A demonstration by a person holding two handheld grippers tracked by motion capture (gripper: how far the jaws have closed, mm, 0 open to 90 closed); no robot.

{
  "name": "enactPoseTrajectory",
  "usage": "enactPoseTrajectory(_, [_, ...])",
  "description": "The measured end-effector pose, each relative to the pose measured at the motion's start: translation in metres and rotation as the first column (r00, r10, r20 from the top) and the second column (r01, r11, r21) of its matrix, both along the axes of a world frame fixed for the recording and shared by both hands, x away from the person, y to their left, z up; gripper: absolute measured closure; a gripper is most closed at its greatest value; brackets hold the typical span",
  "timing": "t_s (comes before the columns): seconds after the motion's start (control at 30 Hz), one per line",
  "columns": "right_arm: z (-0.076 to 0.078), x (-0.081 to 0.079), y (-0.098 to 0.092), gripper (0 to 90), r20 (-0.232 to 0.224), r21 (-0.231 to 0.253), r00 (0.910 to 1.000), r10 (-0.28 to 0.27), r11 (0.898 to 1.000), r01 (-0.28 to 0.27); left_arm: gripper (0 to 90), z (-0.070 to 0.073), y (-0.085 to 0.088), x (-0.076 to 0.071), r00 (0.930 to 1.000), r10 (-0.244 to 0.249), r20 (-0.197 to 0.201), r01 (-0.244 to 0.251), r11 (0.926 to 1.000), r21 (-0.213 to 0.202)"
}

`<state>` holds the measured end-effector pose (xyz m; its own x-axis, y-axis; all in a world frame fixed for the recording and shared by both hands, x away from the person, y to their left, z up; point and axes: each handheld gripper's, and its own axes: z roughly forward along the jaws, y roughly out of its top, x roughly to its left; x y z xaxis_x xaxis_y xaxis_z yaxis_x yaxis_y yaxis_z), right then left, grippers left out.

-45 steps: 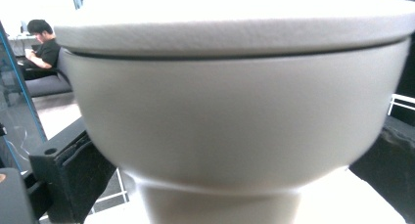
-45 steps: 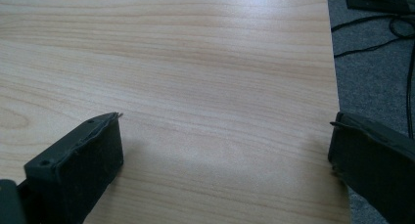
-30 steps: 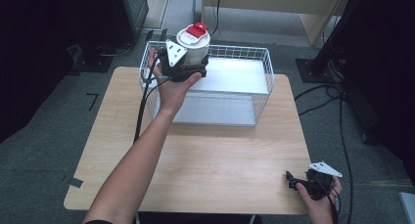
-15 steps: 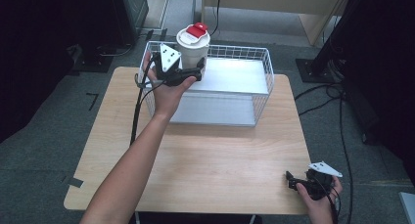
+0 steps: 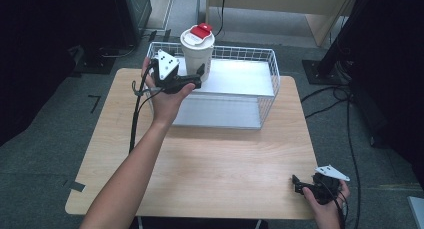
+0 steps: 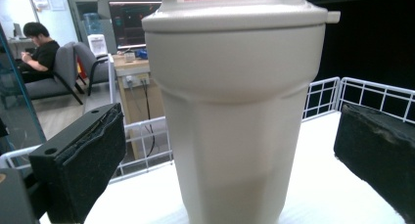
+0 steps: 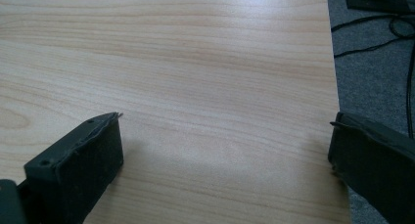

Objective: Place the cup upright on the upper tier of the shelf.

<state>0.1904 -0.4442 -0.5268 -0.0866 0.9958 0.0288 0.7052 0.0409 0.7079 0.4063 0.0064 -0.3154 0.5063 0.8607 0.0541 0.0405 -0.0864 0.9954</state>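
A tall white cup [image 5: 196, 51] with a red tab on its lid stands upright at the far left end of the white wire basket [image 5: 267, 84]. My left gripper [image 5: 199, 75] is held at the cup's near left side, open. In the left gripper view the cup [image 6: 235, 111] stands on the basket's white floor between the two black pads [image 6: 83, 165], with a gap on each side. My right gripper [image 5: 297, 184] hovers open over the wooden table [image 5: 215, 159] at its near right corner, nothing between its fingers [image 7: 78, 170].
The basket takes up the far half of the table. Cables [image 5: 345, 104] run over the grey floor on the right, by the table's edge. A dark stand base [image 5: 320, 69] sits at the far right. A seated person [image 6: 36, 57] is far behind the basket.
My left gripper has drawn back to the left from the cup, which stays standing in the basket. The right gripper has not moved.
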Motion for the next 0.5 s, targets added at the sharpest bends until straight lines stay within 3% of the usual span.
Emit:
enactPoseTrajectory(0.23, [0.0,0.0,0.0,0.0,0.0,0.0,1.0,0.0,1.0,0.0,0.0,-0.006,0.009,-0.009,1.0,0.005,0.0,-0.005,1.0,-0.003])
enactPoseTrajectory(0.5, [0.0,0.0,0.0,0.0,0.0,0.0,1.0,0.0,1.0,0.0,0.0,-0.026,0.029,-0.034,1.0,0.0,-0.004,0.0,1.0,-0.005])
